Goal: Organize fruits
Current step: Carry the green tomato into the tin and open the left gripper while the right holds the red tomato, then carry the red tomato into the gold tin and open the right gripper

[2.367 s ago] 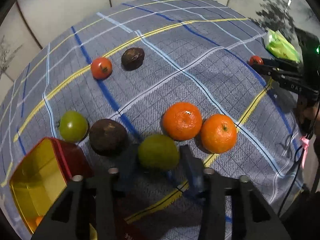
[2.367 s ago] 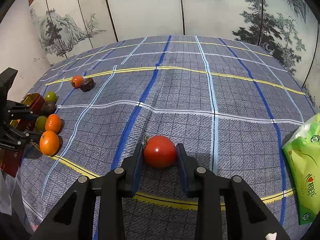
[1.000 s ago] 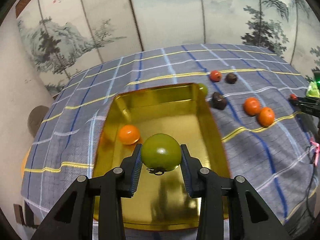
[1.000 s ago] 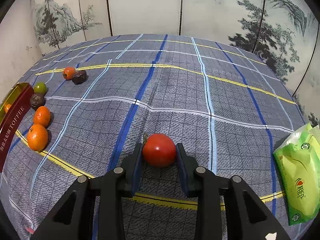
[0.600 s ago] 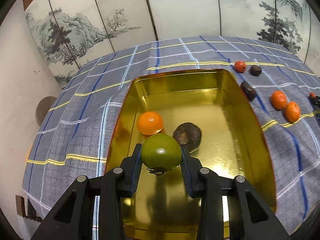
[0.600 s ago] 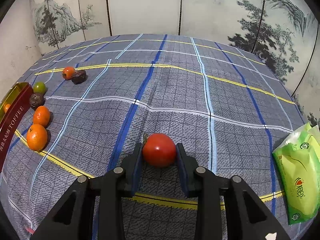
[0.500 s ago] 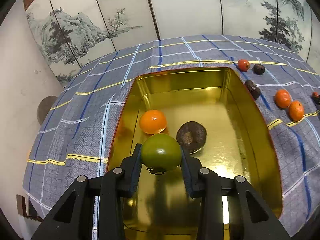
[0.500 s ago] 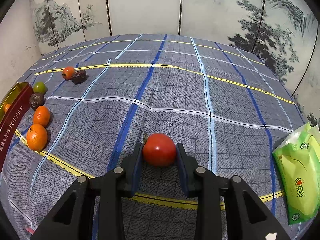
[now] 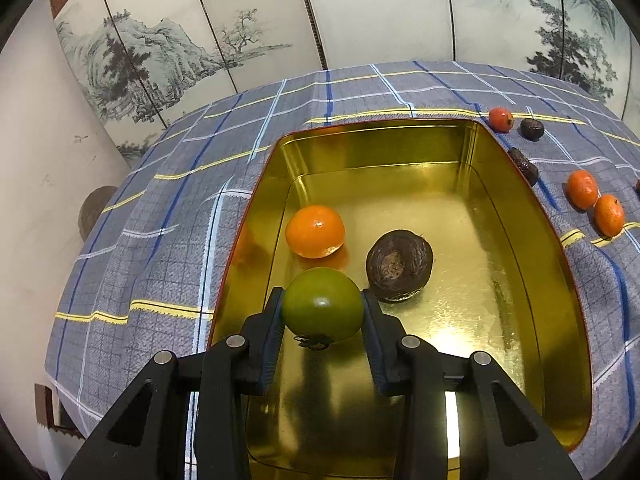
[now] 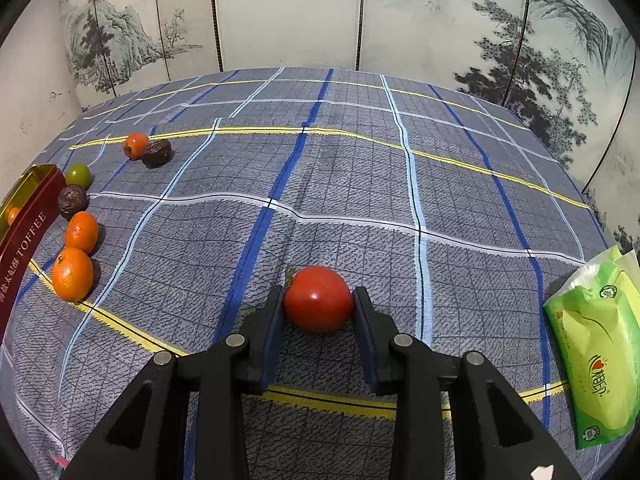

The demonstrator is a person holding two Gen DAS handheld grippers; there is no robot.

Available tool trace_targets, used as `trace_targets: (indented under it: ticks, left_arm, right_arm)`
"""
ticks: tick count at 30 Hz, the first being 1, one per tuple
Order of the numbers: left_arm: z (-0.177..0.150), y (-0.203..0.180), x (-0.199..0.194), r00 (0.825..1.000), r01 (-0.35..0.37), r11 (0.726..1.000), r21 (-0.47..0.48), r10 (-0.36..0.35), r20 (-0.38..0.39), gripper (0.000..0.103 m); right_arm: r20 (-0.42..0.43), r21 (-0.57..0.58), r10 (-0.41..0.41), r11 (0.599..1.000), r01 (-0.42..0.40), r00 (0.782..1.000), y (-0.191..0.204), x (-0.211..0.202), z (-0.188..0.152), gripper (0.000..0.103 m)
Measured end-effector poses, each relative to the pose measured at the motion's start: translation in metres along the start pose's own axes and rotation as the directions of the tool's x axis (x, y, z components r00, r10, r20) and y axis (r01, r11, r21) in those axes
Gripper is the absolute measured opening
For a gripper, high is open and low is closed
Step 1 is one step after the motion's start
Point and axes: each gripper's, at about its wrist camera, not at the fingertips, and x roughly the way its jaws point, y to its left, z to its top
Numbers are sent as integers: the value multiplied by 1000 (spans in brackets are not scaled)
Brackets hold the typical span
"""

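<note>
Green, smooth and glossy: the green fruit (image 9: 322, 310) sat clamped between the pads of the left gripper (image 9: 322, 320), both fingers pressed to its sides, a dried dark calyx hanging at its underside. It hung over the near end of the gold tin (image 9: 516, 264), inside the walls; could not tell whether it touched the floor. Tin interior was mirror-bright gold, rim and outer wall dark red.

Inside the tin: an orange mandarin (image 9: 315, 231) near the left wall, and just right of it a dark brown wrinkled fruit (image 9: 399, 265), the two close but apart.

Right gripper (image 10: 319, 308) was closed on a red tomato (image 10: 319, 298), round, shiny, a curled stem at its upper left; pads tight against both sides, over the checked blue-grey tablecloth (image 10: 360, 184).

Loose on the cloth beside the tin, right-wrist view: two mandarins (image 10: 73, 273) side by side, another dark wrinkled fruit (image 10: 72, 201), a small green fruit (image 10: 78, 175); farther back a small red-orange tomato (image 10: 135, 145) touching a dark date-like fruit (image 10: 156, 153). Green wipes packet (image 10: 596, 356) at the right edge.
</note>
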Motion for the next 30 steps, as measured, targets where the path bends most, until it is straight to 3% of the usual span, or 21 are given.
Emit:
trace_targets:
  ticks: [14,18,23,30]
  left_arm:
    - [-2,1,3,999,-50,999,8,50,9,40]
    - [0,1,-5,994,-94,995,18,93,50,51]
    - [5,5,-22,993,-89,996,-1,89,82,52]
    - [19,12,-80,975,-122,992,-37,127,182,68]
  right_arm:
    - [0,0,0,1000,0,1000,0,0,0,31]
    - [0,0,0,1000,0,1000,0,0,0,31]
    - [0,-1,-1,1000,1,1000,0,0,0,31]
    - [2,-8,-12,1000,12,1000,1,-1,0,31]
